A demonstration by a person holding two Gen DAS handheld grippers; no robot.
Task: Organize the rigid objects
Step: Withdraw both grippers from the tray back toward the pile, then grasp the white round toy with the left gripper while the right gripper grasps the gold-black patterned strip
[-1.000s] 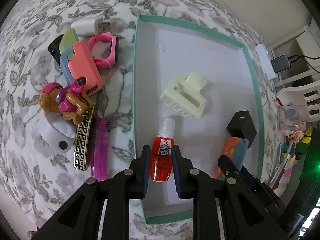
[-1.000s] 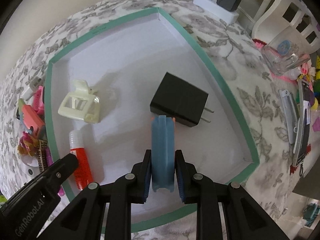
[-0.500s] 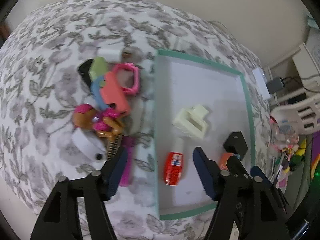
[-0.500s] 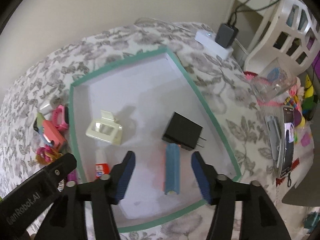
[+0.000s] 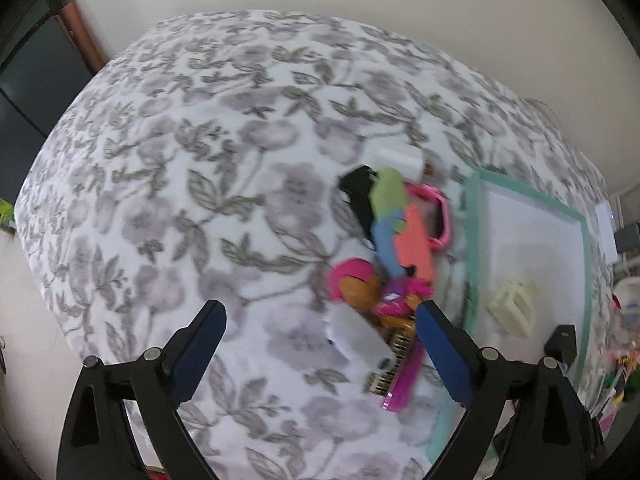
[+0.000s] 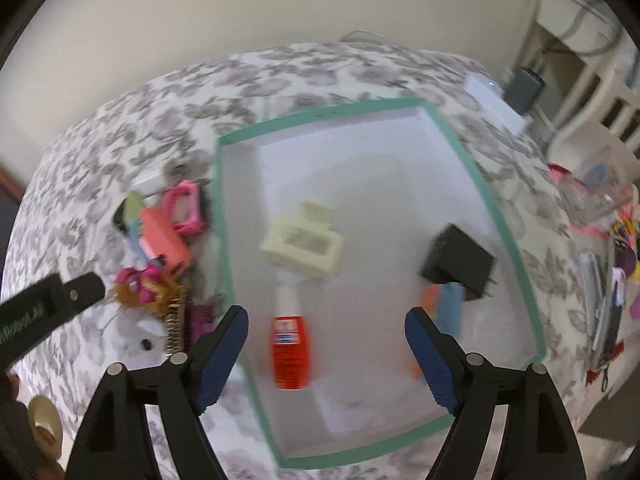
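Both grippers hanging released, jaws wide: left gripper [image 5: 318,346] facing unsorted pile [image 5: 394,252] beside tray [image 6: 486,200], likely choosing next pick. Right gripper [image 6: 326,344] hovering above tray, red bottle [image 6: 290,354] lying inside.

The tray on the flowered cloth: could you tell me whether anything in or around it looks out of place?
Four things lie loose in the green-rimmed tray, none lined up. The red bottle lies on its side. The rest still sit heaped beside the tray, pink frame included. Nothing looks spilled or broken.
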